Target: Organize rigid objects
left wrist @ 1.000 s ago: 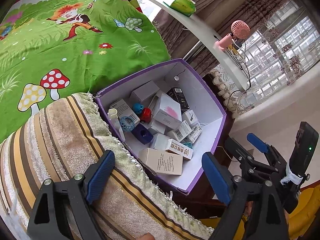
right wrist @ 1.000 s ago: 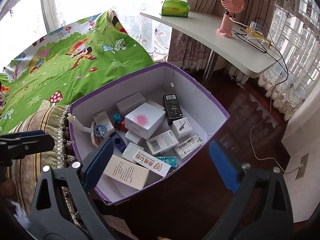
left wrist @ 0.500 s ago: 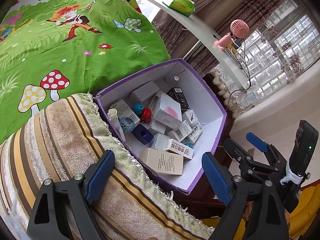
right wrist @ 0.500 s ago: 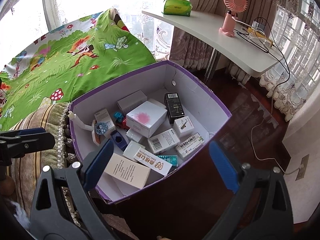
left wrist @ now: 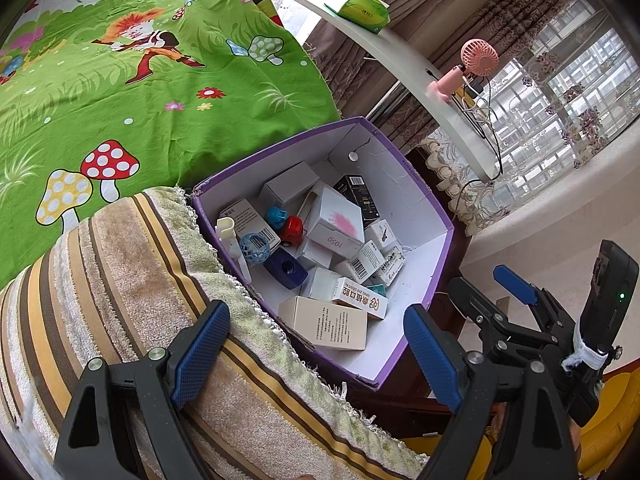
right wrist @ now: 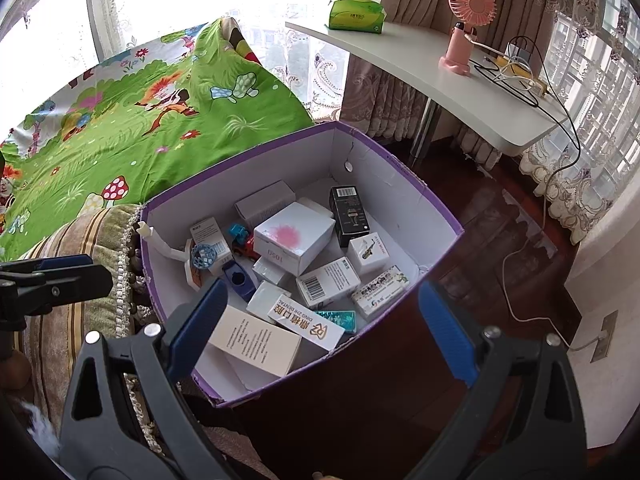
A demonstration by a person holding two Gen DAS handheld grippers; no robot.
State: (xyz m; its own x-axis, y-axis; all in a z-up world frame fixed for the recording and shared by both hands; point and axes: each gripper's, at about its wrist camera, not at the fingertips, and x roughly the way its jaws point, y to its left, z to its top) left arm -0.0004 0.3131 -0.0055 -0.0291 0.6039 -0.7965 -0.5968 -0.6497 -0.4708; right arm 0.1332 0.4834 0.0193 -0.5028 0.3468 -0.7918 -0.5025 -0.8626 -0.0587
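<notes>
Printed "105g" is read on a white carton with a pink blotch, lying mid-frame inside the purple-rimmed cardboard box. Both the left gripper and right gripper are held wide apart, empty.

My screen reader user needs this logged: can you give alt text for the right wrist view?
An open purple cardboard box with white walls holds jumbled small cartons and toys, seen from above between the open, empty right gripper and its blue pads. Behind lie a green cartoon bedsheet and a white desk bearing a pink fan.
</notes>
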